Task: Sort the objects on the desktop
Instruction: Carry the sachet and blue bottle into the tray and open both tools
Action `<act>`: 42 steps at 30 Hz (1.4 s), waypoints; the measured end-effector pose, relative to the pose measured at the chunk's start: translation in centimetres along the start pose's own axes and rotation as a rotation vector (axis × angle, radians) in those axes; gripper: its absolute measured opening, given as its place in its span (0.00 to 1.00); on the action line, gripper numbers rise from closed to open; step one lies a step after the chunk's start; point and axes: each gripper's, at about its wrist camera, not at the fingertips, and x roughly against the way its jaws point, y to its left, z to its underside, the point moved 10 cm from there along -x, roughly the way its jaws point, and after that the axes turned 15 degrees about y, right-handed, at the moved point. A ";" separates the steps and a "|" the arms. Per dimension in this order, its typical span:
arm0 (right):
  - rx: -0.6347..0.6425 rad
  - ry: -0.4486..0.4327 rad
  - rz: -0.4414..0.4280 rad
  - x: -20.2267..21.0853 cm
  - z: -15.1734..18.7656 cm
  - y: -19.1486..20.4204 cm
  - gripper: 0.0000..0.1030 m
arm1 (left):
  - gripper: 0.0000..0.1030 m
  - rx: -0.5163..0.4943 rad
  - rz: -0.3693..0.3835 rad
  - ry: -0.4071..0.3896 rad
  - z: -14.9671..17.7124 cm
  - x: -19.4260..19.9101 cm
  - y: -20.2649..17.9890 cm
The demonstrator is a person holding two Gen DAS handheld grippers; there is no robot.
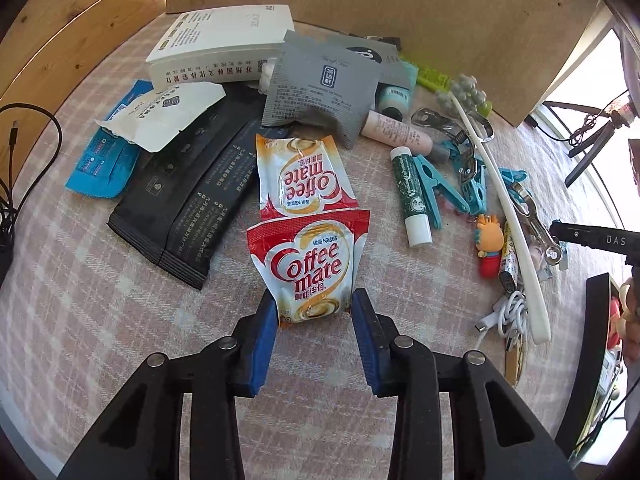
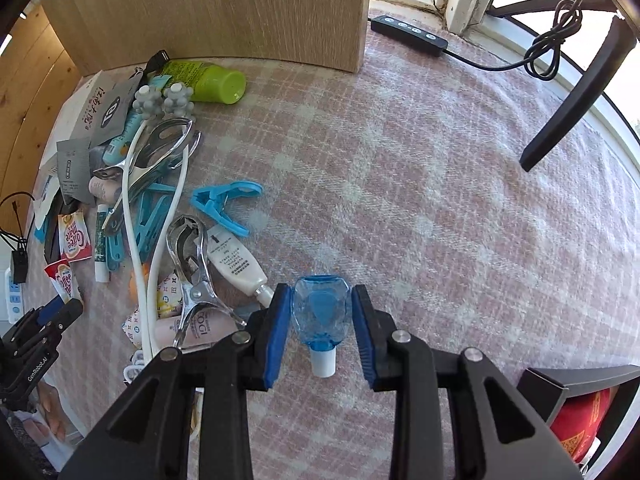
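Observation:
My left gripper is shut on the near end of a red and white Coffee mate sachet; a second Coffee mate sachet lies just beyond it. My right gripper is shut on a small clear blue bottle with a white cap pointing toward the camera. Both are over the pink plaid tablecloth. The left gripper also shows at the left edge of the right wrist view.
A pile of packets, black sachets, a white box, blue clothespegs, metal clips, tubes, a green lip balm and a white massager lies on the cloth. A wooden box stands behind. A black box sits at the right.

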 end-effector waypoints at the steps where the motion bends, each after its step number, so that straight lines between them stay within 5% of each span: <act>1: -0.001 -0.002 -0.001 0.1 0.3 -0.1 0.29 | 0.34 0.002 0.005 0.003 0.3 0.0 0.1; 14: -0.022 -0.041 -0.050 4.2 7.4 -3.8 0.29 | 0.34 -0.125 0.019 -0.041 3.2 3.6 -5.1; 19: -0.088 -0.069 -0.068 5.7 9.1 -7.0 0.29 | 0.34 -0.254 0.049 -0.037 -0.5 5.4 -13.5; 33: -0.406 -0.122 -0.038 8.3 20.9 -24.4 0.29 | 0.34 -0.697 0.139 0.032 7.9 4.8 -37.5; 42: -0.541 -0.110 -0.029 7.2 25.4 -31.2 0.29 | 0.34 -0.858 0.127 0.093 12.5 2.6 -45.6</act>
